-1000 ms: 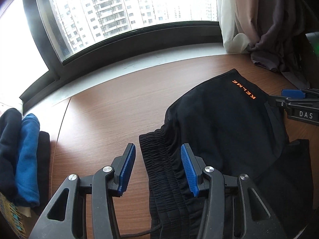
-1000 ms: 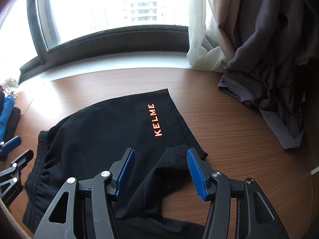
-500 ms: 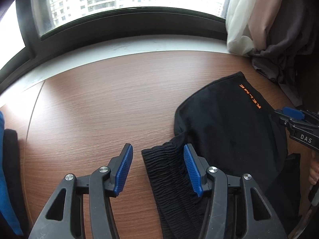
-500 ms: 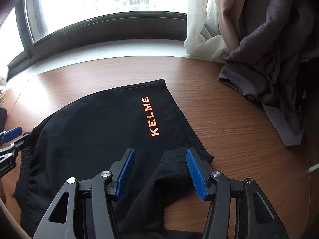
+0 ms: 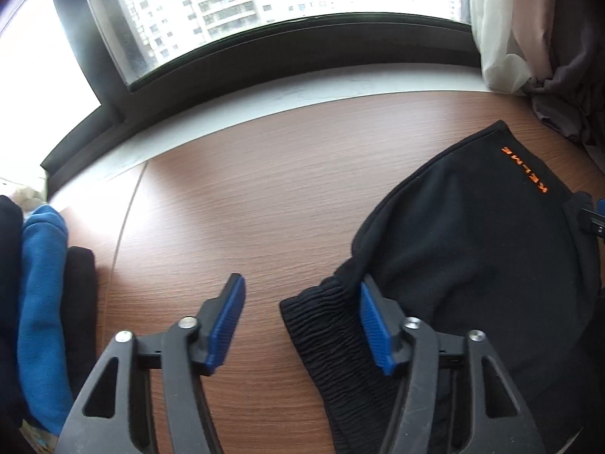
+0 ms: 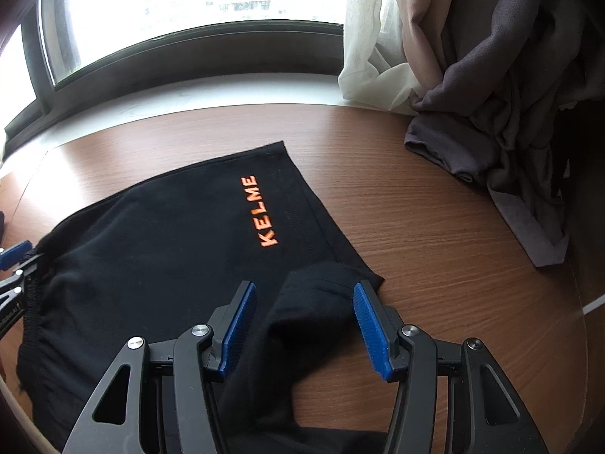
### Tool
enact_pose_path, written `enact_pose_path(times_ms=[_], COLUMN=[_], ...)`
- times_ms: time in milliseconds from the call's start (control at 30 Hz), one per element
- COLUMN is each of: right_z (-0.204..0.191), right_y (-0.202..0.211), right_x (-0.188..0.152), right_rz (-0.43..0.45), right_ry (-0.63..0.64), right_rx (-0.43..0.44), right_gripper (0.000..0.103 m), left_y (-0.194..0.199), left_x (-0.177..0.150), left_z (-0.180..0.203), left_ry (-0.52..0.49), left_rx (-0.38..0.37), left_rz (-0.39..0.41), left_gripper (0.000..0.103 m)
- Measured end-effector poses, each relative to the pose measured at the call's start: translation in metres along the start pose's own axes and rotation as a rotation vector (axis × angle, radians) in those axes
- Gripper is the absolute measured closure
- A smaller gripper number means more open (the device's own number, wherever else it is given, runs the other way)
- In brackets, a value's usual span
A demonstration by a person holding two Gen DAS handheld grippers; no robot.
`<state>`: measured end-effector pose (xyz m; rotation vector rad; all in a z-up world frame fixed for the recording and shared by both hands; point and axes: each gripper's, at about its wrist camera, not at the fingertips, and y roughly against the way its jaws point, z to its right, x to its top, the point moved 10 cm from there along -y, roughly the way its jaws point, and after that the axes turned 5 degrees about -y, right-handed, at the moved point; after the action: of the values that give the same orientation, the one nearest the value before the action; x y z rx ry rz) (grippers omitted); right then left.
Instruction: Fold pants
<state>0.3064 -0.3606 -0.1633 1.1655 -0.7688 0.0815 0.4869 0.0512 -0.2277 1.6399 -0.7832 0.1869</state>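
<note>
Left view only: folded clothes [image 5: 41, 302]; pants [image 5: 472, 265] seemingly ungripped.

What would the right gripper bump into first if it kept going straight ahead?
Probably the black pants: the right gripper is open with a bunched pant leg between its fingers, so that fold comes first, though depth is unclear.

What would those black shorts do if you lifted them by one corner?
The black shorts would probably droop and hang limp: one leg end already lies bunched in soft folds. They look light, being thin cloth. The gathered waistband seems stretchy, so it may give when pulled.
</note>
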Motion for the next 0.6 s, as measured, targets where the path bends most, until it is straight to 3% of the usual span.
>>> enact_pose_path(times_ms=[67,200,333,433,600], right_z=[0.003,0.010,0.033,0.050,0.077], right_y=[-0.004,-0.007,-0.006,-0.004,0.009], right_x=[-0.004,-0.009,-0.016,-0.023,-0.032], right_rz=[-0.016,-0.031,-0.046,-0.072,-0.098], right_ry=[0.004,0.019,0.011,-0.031,-0.098], right_rx=[-0.023,-0.073,-0.182,-0.213,-0.281], right_gripper=[0.049,0.049,0.049,0.049,0.049], left_y=[-0.002,-0.006,-0.002,0.011,0.033], left_x=[0.000,0.002,0.003,0.009,0.013], left_z=[0.000,-0.012,-0.009,-0.006,-0.003], left_ry=[-0.015,0.013,-0.028,-0.064,-0.079], left_rx=[0.003,0.033,0.095,0.144,0.155], left_rz=[-0.006,-0.011,-0.017,0.014,0.058], left_gripper=[0.035,0.020,0.020,0.019,0.015])
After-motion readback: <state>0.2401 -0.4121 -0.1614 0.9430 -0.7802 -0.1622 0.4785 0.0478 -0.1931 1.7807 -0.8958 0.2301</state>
